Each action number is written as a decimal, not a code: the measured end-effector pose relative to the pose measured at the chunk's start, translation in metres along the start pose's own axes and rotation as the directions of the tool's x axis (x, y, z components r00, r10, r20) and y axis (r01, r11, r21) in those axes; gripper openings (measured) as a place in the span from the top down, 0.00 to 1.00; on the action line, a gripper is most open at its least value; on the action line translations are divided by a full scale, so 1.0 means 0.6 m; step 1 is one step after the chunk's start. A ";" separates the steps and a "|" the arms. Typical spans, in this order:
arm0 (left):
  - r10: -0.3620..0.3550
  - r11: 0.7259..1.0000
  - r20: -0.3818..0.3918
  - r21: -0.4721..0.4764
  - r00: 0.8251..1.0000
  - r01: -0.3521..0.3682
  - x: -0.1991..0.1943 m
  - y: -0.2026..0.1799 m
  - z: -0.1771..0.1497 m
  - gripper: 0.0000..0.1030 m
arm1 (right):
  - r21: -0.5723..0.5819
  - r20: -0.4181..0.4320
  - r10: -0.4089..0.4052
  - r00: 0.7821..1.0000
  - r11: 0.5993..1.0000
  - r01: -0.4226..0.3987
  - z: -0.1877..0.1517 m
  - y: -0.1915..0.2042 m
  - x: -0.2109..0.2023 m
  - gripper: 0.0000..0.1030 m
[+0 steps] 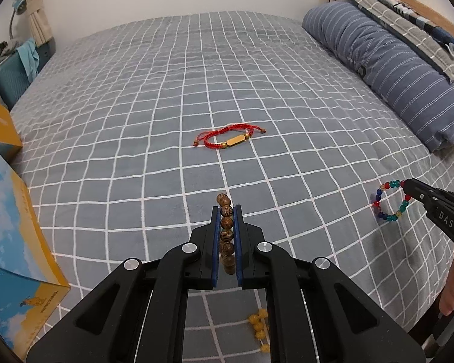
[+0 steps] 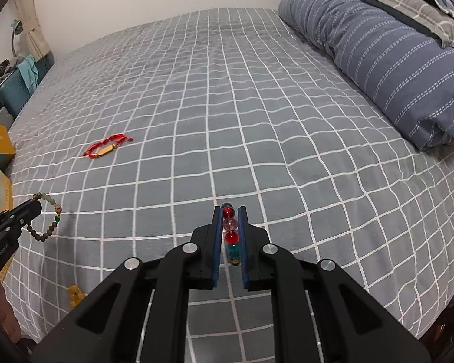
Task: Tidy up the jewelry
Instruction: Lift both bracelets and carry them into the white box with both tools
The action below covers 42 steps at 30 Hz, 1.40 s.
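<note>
Left wrist view: left gripper [image 1: 227, 211] clamped on one brown wooden-bead bracelet [image 1: 226, 230], above wide open grey checked bedsheet [image 1: 136, 90]; one red cord bracelet with gold bar [image 1: 230, 137] ahead, yellow amber beads [image 1: 258, 326] below (partly hidden).

Right wrist view: right gripper [image 2: 230, 211] clamped on one multicoloured glass-bead bracelet [image 2: 231, 233]; striped blue pillow [image 2: 378, 54] bounding right edge.

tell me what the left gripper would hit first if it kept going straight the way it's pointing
Probably the bed sheet first. The left gripper, shut on the wooden bead bracelet, angles down at bare cloth; the red cord bracelet lies further along roughly the same line, though depth is hard to judge.
</note>
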<state>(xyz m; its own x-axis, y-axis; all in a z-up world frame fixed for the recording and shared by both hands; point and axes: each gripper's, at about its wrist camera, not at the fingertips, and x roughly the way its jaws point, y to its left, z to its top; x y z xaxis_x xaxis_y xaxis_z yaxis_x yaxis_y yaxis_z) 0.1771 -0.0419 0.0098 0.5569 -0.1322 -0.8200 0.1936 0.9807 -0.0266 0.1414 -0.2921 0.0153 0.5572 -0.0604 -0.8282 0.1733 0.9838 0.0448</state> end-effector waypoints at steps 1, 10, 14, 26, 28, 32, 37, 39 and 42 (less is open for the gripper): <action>0.000 1.000 0.004 0.000 1.000 0.000 -0.006 0.001 -0.001 0.93 | -0.002 0.003 0.001 1.000 1.000 -0.001 0.001 0.001 -0.002 0.91; 0.003 1.000 0.031 -0.004 1.000 -0.002 -0.054 0.012 -0.009 0.93 | -0.020 0.030 0.019 0.999 1.000 -0.019 0.001 0.027 -0.038 0.91; 0.008 1.000 0.040 -0.017 0.999 -0.007 -0.072 0.023 -0.010 0.93 | -0.030 0.038 0.029 0.999 0.999 -0.028 0.002 0.042 -0.049 0.91; 0.038 0.998 0.078 -0.060 0.996 -0.034 -0.138 0.063 -0.022 0.93 | -0.095 0.086 0.072 0.994 0.993 -0.064 0.019 0.124 -0.106 0.91; 0.048 0.997 0.085 -0.068 0.995 -0.042 -0.149 0.073 -0.025 0.93 | -0.107 0.092 0.085 0.992 0.991 -0.075 0.022 0.140 -0.114 0.91; 0.070 0.994 0.098 -0.093 0.993 -0.061 -0.172 0.098 -0.032 0.93 | -0.134 0.100 0.114 0.988 0.986 -0.100 0.024 0.178 -0.128 0.91; 0.106 0.988 0.117 -0.126 0.987 -0.091 -0.204 0.140 -0.044 0.93 | -0.171 0.096 0.149 0.984 0.977 -0.132 0.026 0.231 -0.137 0.91; 0.120 0.984 0.122 -0.148 0.985 -0.102 -0.216 0.159 -0.050 0.93 | -0.192 0.099 0.168 0.981 0.970 -0.147 0.026 0.257 -0.141 0.91; 0.146 0.975 0.130 -0.189 0.981 -0.120 -0.241 0.194 -0.058 0.93 | -0.217 0.097 0.193 0.976 0.961 -0.169 0.027 0.294 -0.146 0.91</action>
<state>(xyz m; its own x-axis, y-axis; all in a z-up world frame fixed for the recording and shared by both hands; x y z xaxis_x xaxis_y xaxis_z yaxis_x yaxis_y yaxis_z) 0.0913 0.0966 0.1054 0.6796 -0.0052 -0.7335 -0.0305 0.9989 -0.0353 0.1365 -0.1162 0.1046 0.6566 0.1149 -0.7454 -0.1040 0.9927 0.0614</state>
